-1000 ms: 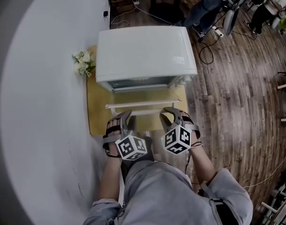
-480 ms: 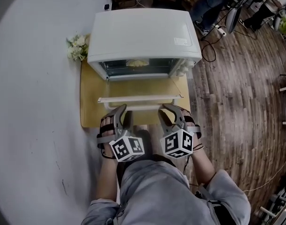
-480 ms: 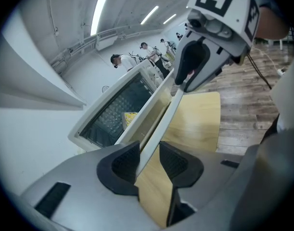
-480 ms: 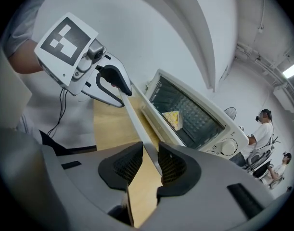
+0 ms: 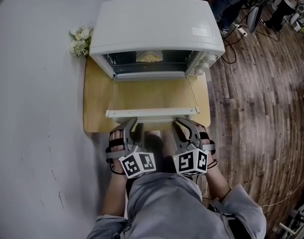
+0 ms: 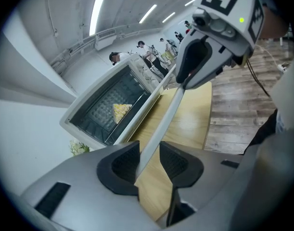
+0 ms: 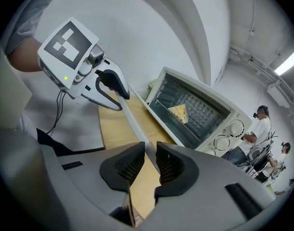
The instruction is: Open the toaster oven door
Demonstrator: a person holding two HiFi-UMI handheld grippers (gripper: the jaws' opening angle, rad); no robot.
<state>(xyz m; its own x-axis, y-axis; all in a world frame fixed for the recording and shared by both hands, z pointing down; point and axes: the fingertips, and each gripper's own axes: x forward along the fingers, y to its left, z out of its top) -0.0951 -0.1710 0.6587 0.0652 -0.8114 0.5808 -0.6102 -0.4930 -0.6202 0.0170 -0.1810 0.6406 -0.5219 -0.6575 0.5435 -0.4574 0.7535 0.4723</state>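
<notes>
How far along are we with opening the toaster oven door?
Done: the door lies folded down nearly flat. In hand: the door handle runs between the left tongs, which have just been opening and sit loose, and the right tongs, which have just been closing onto it. Left: probably only letting go.

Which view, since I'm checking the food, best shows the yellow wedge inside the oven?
The right gripper view: the yellow wedge shows whole, a clear triangle. The left gripper view shows it skewed; the head view, only a sliver inside the toaster oven.
</notes>
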